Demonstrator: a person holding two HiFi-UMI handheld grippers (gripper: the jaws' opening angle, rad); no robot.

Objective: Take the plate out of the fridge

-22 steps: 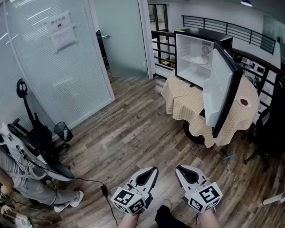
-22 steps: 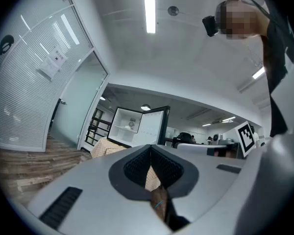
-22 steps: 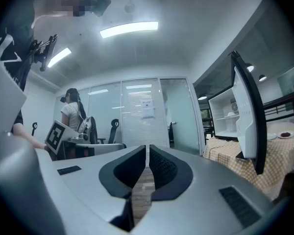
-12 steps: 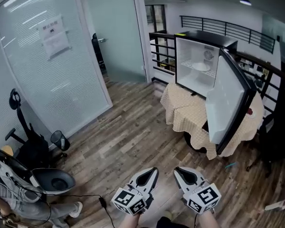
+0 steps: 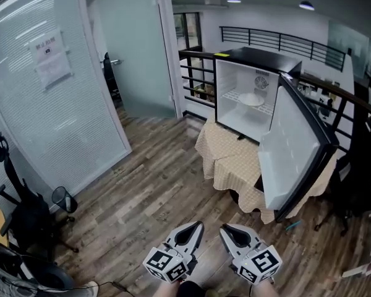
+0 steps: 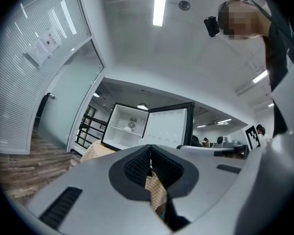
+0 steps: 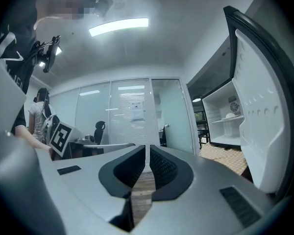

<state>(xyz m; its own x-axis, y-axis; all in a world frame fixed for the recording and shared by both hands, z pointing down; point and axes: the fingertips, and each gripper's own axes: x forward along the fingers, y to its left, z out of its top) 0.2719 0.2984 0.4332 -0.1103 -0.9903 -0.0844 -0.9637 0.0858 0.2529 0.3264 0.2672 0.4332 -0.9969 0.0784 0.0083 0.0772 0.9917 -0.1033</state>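
Nearer now, the mini fridge (image 5: 235, 113); left hand-held gripper (image 5: 197, 226) and right hand-held gripper (image 5: 226, 228) clenched, empty. Its swung-out door (image 5: 294, 153) could catch an arm reaching for the plate (image 5: 251, 99).

— Anything legible here?
— No. The paper notice (image 5: 51, 59) on the glass wall (image 5: 25, 122) is too small to read; the left gripper (image 5: 195, 228) and right gripper (image 5: 227, 229) show only square markers.
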